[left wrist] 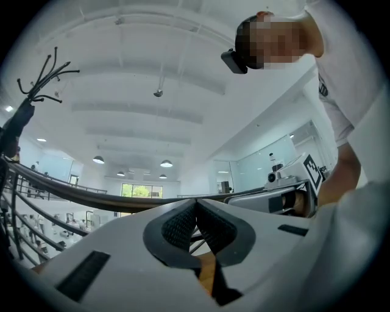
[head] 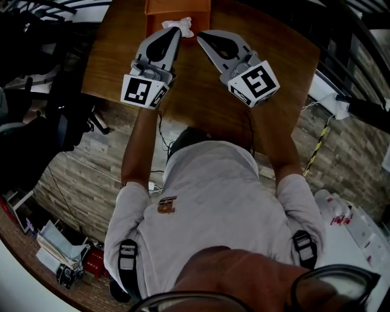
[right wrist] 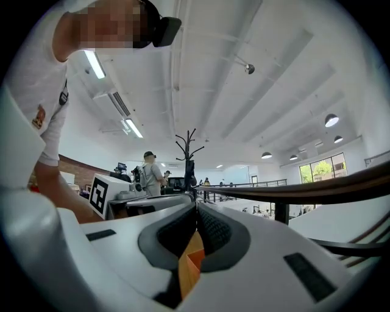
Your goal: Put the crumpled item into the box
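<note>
The left hand-held gripper [head: 177,29] and right hand-held gripper [head: 200,35] were closed, empty. The wad [head: 180,24] lay by the box [head: 159,7] at the tabletop's [head: 116,61] far edge.

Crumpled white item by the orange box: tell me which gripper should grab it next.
Probably the left gripper. Its shut, empty tips end right at the crumpled white item by the orange box, while the right gripper, also shut, points just beside it.

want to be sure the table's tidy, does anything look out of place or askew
The white crumpled paper-like item lies at the near edge of the orange box on the brown wooden table; whether it is fully inside cannot be told. Nothing else looks odd.
</note>
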`<state>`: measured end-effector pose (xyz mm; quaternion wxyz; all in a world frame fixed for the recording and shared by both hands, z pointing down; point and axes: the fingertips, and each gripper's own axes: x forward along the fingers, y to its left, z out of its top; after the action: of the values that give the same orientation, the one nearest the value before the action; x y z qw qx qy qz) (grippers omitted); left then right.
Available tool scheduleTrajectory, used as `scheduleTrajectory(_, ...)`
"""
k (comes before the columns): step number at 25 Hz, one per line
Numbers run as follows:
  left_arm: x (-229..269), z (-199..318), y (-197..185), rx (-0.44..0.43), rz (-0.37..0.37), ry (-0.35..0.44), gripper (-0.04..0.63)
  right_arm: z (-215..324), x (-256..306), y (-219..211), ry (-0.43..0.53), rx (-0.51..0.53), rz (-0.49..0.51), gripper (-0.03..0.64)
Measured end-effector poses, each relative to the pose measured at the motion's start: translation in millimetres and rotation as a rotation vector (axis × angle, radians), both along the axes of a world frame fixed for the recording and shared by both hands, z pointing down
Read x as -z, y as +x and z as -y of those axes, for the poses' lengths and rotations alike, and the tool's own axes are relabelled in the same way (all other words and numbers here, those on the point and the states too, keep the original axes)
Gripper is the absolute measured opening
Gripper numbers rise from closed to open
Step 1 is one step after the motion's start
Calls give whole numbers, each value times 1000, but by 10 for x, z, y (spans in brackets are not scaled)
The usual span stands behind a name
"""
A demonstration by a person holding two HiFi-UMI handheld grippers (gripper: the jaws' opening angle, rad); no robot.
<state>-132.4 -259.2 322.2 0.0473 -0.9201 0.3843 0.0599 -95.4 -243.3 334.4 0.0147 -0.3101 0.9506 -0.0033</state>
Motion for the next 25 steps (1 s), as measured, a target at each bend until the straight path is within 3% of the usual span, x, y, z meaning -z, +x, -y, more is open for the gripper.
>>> scheduleTrajectory(13, 238, -596, -6, -60, -73, 7, 20, -483, 238, 115, 44, -26, 80, 32)
scheduleTrajectory(25, 248, -866, 58, -97, -50, 20, 20, -786, 278, 52, 76, -29, 68, 32)
